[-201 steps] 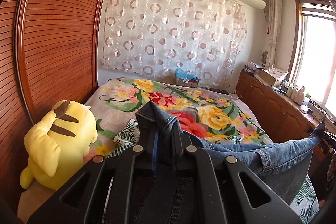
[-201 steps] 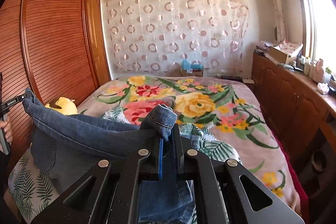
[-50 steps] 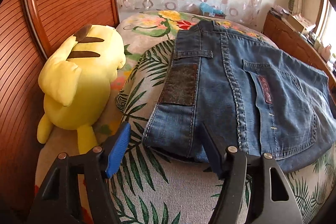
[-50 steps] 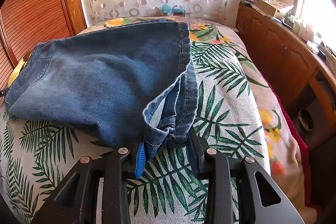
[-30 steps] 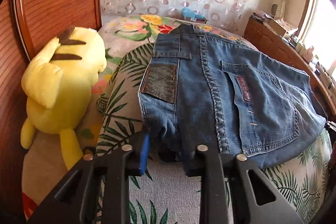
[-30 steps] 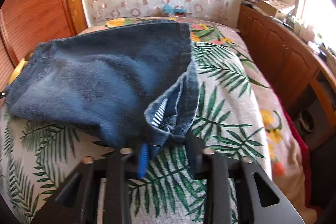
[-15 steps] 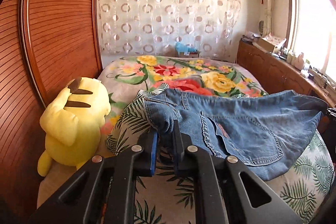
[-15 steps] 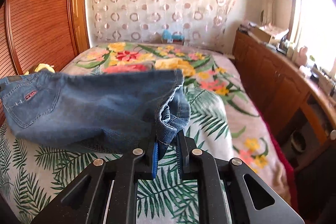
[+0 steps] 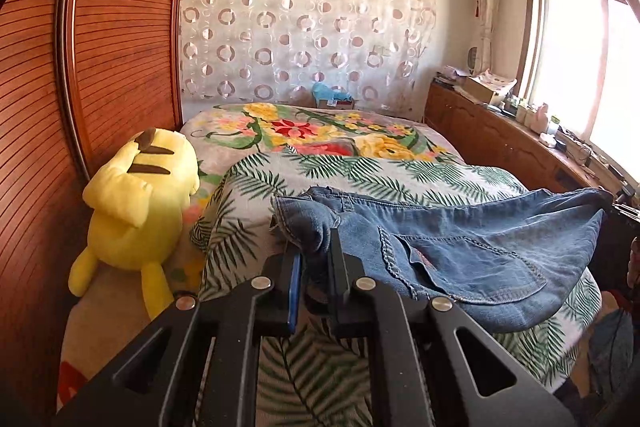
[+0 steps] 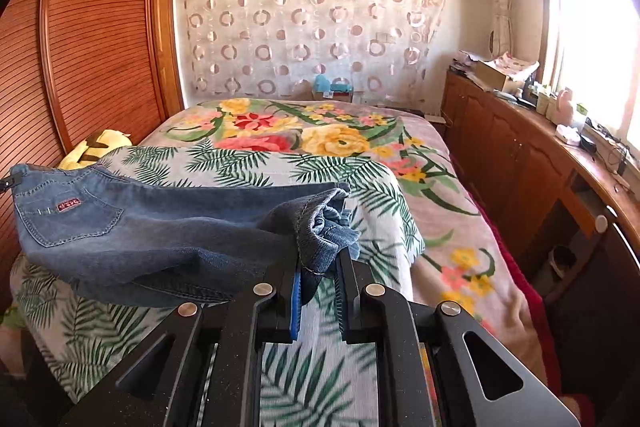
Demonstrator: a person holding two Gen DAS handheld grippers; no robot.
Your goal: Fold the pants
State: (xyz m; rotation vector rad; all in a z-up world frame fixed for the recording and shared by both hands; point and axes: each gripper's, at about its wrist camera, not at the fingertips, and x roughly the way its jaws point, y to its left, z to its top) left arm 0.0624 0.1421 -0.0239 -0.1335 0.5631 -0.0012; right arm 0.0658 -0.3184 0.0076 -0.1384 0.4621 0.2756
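Left wrist view shows a big bed with a leaf-and-flower blanket (image 9: 360,171), and above its near end hangs a pair of folded blue denim pants (image 9: 460,251), lifted off the blanket and sagging in the middle. The pants stretch sideways across the bed, one end at each tool, so their long side runs from left to right and not toward the far wall. The left gripper (image 9: 314,267) has its black jaws pressed together, pinching the waistband corner with the pocket end. The right gripper (image 10: 318,277) is pinching the other bunched end, and each hand is nearest its own end. My guess is the next move carries both ends forward together. A yellow plush toy (image 9: 140,199) sits beside the bed, apart from the pants.
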